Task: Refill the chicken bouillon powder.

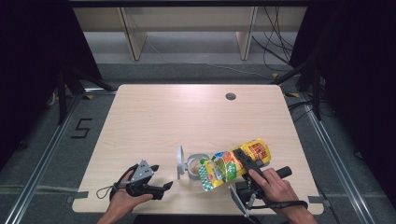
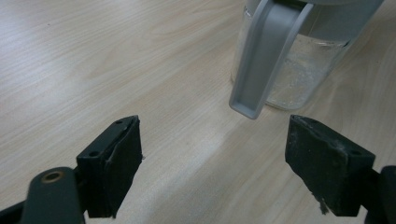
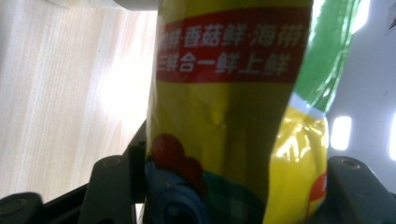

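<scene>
Partly, the glass jar [image 1: 195, 169] near the table's front edge is hidden by the yellow bag [image 1: 233, 164] grasped in the right gripper [image 1: 243, 161]; the left gripper [image 1: 161, 177] is released.

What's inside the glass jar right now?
In the glass jar, a low layer of pale granules covers the bottom. The tilted yellow seasoning bag, shut in the right claw, covers the jar's right rim, so any pouring stream is hidden.

bright even overhead light on table [image 1: 187, 116]; surroundings dark, near black at both sides. soft, short shadows under jar [image 1: 196, 167] and hands. high view sharp but slightly grainy. left gripper view: pale glare band across wood, jaws close and soft-focus. right gripper view: yellow packet [image 3: 224, 116] too close, blurred; blown-out white patches at right edge and on wood.
</scene>
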`<state>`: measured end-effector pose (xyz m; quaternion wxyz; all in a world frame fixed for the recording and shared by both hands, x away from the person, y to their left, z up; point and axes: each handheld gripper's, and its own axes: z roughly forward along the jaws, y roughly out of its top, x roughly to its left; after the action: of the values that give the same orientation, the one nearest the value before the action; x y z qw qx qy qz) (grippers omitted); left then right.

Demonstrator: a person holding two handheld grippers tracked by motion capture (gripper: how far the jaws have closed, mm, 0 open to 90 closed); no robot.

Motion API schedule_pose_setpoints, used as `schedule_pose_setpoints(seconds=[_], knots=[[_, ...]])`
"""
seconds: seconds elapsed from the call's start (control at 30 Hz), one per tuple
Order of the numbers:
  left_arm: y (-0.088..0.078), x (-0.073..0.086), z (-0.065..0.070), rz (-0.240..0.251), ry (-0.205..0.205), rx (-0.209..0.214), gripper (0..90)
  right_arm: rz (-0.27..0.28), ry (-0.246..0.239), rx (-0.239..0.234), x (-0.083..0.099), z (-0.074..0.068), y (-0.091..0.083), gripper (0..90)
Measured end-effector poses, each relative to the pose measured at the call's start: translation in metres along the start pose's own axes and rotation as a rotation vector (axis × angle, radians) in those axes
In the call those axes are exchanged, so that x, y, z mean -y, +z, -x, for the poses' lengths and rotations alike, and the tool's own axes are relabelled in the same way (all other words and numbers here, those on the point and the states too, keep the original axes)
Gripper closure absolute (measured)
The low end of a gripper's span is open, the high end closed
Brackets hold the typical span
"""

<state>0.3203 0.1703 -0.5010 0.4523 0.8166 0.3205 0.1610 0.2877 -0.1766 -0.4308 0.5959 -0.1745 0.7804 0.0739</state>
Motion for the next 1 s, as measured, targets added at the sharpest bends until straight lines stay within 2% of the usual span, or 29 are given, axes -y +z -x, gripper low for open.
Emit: schedule_pose_setpoints(seconds=[0.03,0.07,0.1,0.13,0.17,0.2,0.23,0.27,0.3,0.37,0.4,0.43,0.5,0.53,0.6,0.67,0.7,0.77,0.9,0.97,1.0], knots=[[-0.0001,0.0000,0.0002,0.001,0.000,-0.001,18.4,0.003,-0.015,0.004,0.0003,0.0009,0.0000,43.3],[-0.0006,-0.0002,0.0002,-0.005,0.002,-0.003,18.4,0.018,-0.007,0.007,0.0004,-0.0003,0.0016,43.3],[-0.0002,-0.0002,0.0010,0.002,-0.007,-0.002,18.5,-0.002,0.007,0.010,0.0002,-0.0016,0.0007,43.4],[-0.0001,-0.0001,0.0004,0.002,-0.001,0.000,18.4,-0.022,-0.026,0.008,-0.0004,0.0006,-0.0007,43.4],[-0.0002,-0.0001,0.0002,0.000,0.002,-0.001,18.5,-0.036,-0.009,0.006,-0.0005,-0.0011,-0.0015,43.4],[-0.0001,-0.0001,0.0002,0.001,0.000,-0.001,18.5,0.015,-0.083,0.019,-0.0011,0.0039,0.0018,43.4],[-0.0001,-0.0001,0.0002,0.002,-0.001,-0.001,18.5,0.022,-0.092,0.023,-0.0016,0.0042,0.0025,43.4],[-0.0002,-0.0001,0.0002,0.002,-0.001,-0.001,18.4,0.014,-0.042,0.025,-0.0018,0.0009,0.0022,43.4],[0.0001,0.0000,0.0008,0.007,-0.008,0.000,18.5,-0.001,-0.046,0.009,-0.0023,0.0021,0.0008,43.4],[-0.0006,-0.0002,0.0009,0.003,-0.007,-0.002,18.4,0.028,-0.091,0.040,-0.0025,0.0059,0.0016,43.4],[-0.0005,-0.0002,0.0009,0.003,-0.007,-0.002,18.5,0.023,-0.085,0.041,-0.0030,0.0055,0.0018,43.4],[-0.0003,-0.0002,0.0009,0.003,-0.007,-0.001,18.5,0.022,-0.101,0.041,-0.0031,0.0062,0.0018,43.4],[-0.0001,0.0002,0.0021,-0.001,-0.024,0.001,18.5,0.002,-0.033,0.032,-0.0028,0.0005,0.0005,43.4],[0.0003,0.0004,0.0023,0.004,-0.028,0.004,18.5,0.001,-0.036,0.034,-0.0033,0.0009,0.0005,43.4],[-0.0001,0.0001,0.0024,-0.001,-0.027,0.002,18.5,0.025,-0.117,0.038,-0.0050,0.0064,0.0019,43.4],[-0.0002,0.0001,0.0022,-0.001,-0.026,0.000,18.5,0.026,-0.117,0.035,-0.0055,0.0051,0.0021,43.5],[-0.0002,0.0001,0.0021,0.001,-0.025,0.000,18.5,0.007,-0.087,0.027,-0.0055,0.0025,0.0014,43.5],[-0.0007,-0.0003,0.0003,-0.006,0.003,-0.002,18.5,0.020,-0.120,0.034,-0.0057,0.0048,0.0017,44.4],[0.0000,-0.0001,0.0004,-0.001,0.002,0.000,18.5,0.027,-0.122,0.039,-0.0053,0.0041,0.0021,44.8],[0.0000,0.0004,0.0018,-0.002,-0.023,0.003,18.5,0.030,-0.130,0.040,-0.0053,0.0041,0.0020,45.0],[-0.0001,-0.0001,0.0003,-0.001,0.001,0.000,18.5,0.030,-0.138,0.041,-0.0053,0.0044,0.0020,45.0]])
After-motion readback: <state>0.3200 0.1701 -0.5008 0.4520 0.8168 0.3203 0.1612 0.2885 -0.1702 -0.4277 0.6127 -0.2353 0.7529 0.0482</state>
